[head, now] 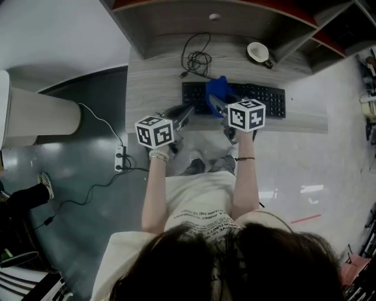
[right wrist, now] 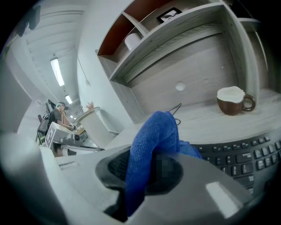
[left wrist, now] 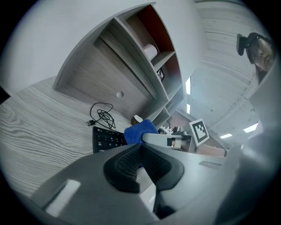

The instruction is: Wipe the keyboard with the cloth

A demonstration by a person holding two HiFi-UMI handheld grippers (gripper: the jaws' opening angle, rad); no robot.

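Observation:
A black keyboard (head: 247,99) lies on the wooden desk (head: 153,82). My right gripper (head: 217,104) is shut on a blue cloth (head: 217,88), which bunches up over the keyboard's left part. In the right gripper view the cloth (right wrist: 151,140) hangs folded between the jaws, with the keys (right wrist: 239,156) to the right behind it. My left gripper (head: 185,113) hovers at the desk's front edge, left of the keyboard, its jaws shut with nothing between them. The left gripper view looks past the closed pads (left wrist: 127,165) at the keyboard (left wrist: 107,139), the cloth (left wrist: 138,130) and the right gripper (left wrist: 169,139).
A brown-and-white cup (head: 258,53) stands behind the keyboard, also in the right gripper view (right wrist: 232,101). A coiled black cable (head: 197,59) lies at the back of the desk. Shelves (head: 235,17) rise behind. A power strip (head: 120,159) lies on the floor to the left.

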